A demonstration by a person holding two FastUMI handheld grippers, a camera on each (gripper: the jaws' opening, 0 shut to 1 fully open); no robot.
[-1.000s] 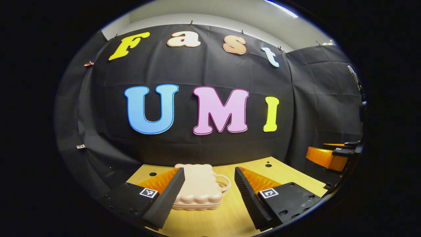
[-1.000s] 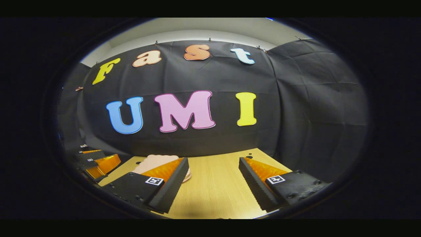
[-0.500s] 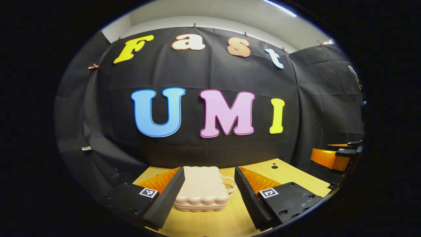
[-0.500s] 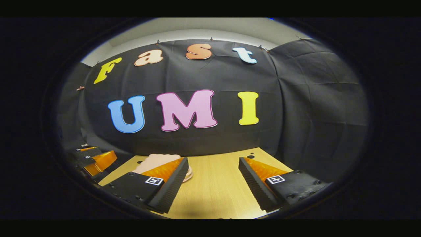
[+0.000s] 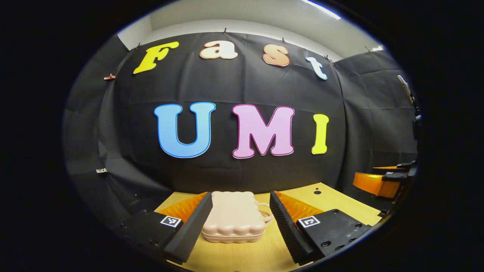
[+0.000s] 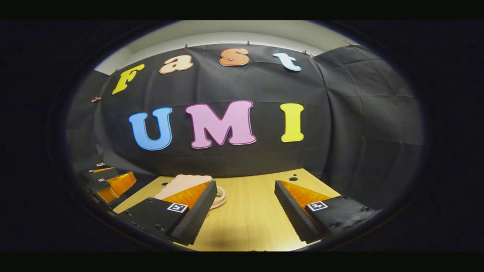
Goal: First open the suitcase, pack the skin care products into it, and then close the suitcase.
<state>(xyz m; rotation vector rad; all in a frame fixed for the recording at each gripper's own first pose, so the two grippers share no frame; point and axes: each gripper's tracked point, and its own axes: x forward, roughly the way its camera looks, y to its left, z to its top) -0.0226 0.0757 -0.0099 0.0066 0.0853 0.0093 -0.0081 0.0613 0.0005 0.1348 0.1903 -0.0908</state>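
With the lid down and no product in sight, opening step judged not yet begun. One suitcase (image 5: pixel 233 220), pale pink, lying flat and closed near the far edge of the tabletop (image 5: pixel 242 257), handle (image 5: pixel 267 215) turned toward the right side. Left gripper (image 5: pixel 241 223) spread wide, fingers either side of the case without touching, lined up probably to reach the seam or steady the shell. Right gripper (image 6: pixel 245 211) likewise spread wide above bare wood, holding nothing, off to the case's handle side, likely kept free for lifting the lid. Same suitcase (image 6: pixel 181 184) peeking out behind its near finger. Count: one suitcase, two grippers, two small dark holes (image 6: pixel 293 176) by the far right corner. Skin care products: none spotted.
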